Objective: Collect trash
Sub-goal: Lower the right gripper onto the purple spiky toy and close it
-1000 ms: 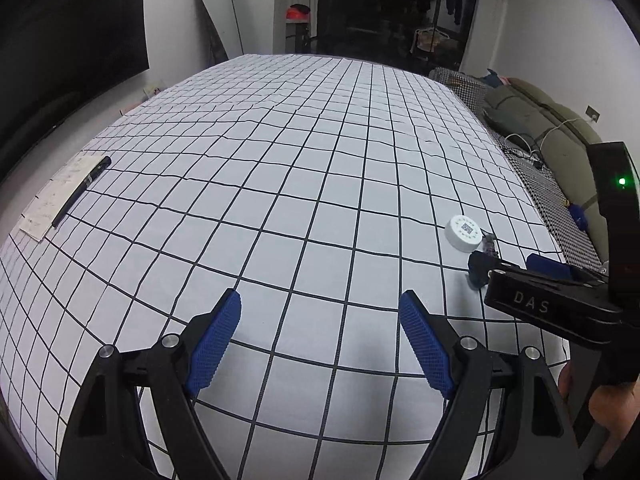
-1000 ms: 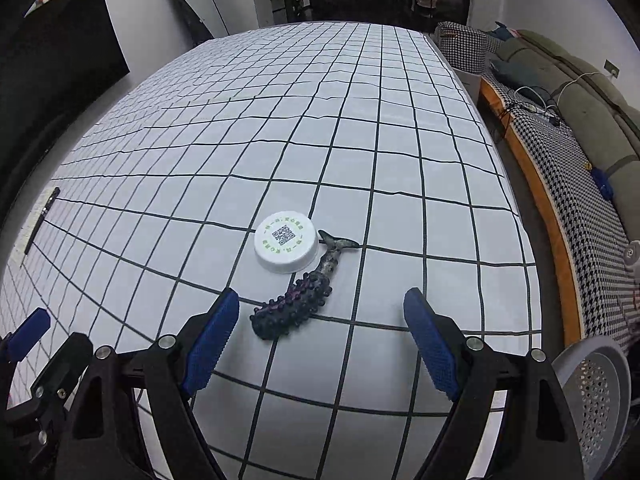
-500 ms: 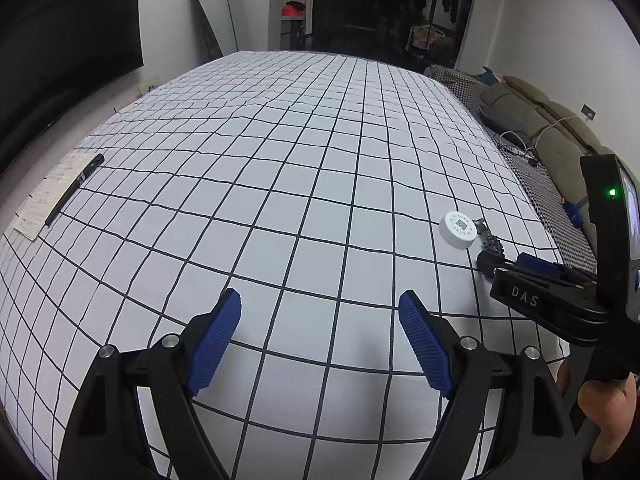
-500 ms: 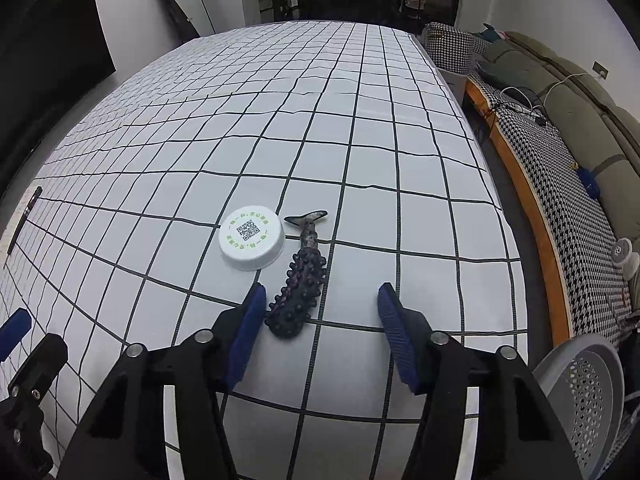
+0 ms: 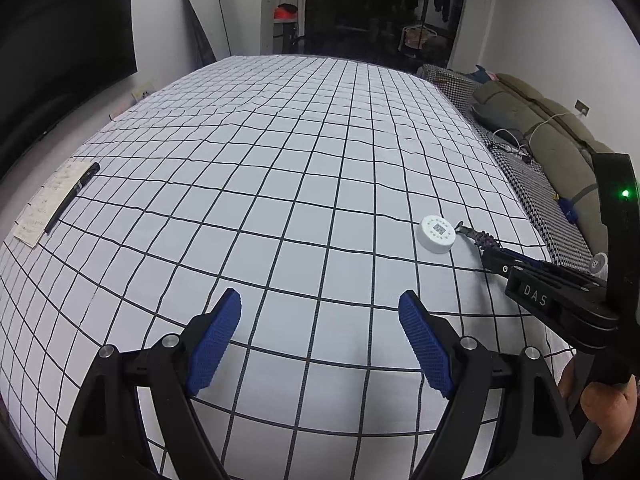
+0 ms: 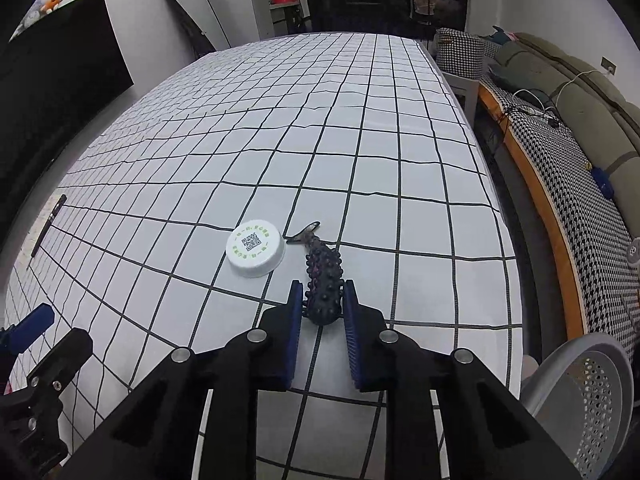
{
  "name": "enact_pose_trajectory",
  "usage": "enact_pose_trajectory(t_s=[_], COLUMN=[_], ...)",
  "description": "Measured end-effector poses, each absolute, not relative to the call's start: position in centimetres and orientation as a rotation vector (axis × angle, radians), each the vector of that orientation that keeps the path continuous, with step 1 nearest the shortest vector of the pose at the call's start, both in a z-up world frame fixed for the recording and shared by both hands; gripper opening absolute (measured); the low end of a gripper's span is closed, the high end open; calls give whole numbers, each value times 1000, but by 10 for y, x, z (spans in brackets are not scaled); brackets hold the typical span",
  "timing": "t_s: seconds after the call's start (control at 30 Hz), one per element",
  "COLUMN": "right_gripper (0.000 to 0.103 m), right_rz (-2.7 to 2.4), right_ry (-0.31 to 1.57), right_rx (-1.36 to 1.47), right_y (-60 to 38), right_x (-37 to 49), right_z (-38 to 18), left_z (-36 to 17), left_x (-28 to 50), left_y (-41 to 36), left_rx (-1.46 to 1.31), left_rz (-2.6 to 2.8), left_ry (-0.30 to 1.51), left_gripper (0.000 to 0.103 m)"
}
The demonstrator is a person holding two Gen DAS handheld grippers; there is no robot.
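Observation:
A dark bumpy stalk-like scrap (image 6: 322,280) lies on the white grid tablecloth (image 6: 360,152), next to a white round lid (image 6: 255,249) with a QR code. My right gripper (image 6: 322,304) has closed around the near end of the scrap, and its blue pads touch both sides. In the left wrist view the lid (image 5: 437,233) and the scrap (image 5: 482,237) lie at the right, with the right gripper behind the scrap. My left gripper (image 5: 320,320) is open and empty above bare cloth, well left of them.
A grey perforated basket (image 6: 588,392) stands off the table's right front corner. A black pen (image 5: 72,196) on a paper slip lies at the table's far left edge. A sofa with a houndstooth cover (image 6: 568,168) runs along the right side.
My right gripper moved forward over the scrap and its jaws closed from wide open onto it. The left gripper drew back slightly and stayed open.

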State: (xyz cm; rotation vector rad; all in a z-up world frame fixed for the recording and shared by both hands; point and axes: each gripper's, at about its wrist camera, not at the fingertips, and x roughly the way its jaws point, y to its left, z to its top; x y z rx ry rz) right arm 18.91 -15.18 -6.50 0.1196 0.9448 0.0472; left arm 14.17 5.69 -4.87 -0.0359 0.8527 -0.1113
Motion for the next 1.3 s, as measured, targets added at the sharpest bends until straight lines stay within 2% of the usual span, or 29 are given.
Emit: enact_pose_trajectory(t_s=[0.6,0.7,0.77,1.13,1.2,1.23,1.3], right_gripper=[20,27,39,38,30,20,20], right_rz=[81,89,85,58,46,42,48], right_ry=[995,998,997,985,973,968,961], right_rx=[157,152,134,40,19,14,24], right_y=[-184,-184,-183,-169,-166,-165,-166], right_x=[133,132,133,149,149,149,149], right_z=[-79,-79,-76,-78,-78,-78,-78], left_z=[-45,-44,-43,-45,-47,-47,-48], left_x=[145,143,145,148,149,151,153], left_y=[13,12,14,17,16,17,16], left_rx=[4,11,11,5,6,7,9], left_rz=[-177,-178,-173,-160,-159,-159,-160], left_ry=[869,866,865,875,881,883,888], left_gripper=[79,79,79,79,79,79,79])
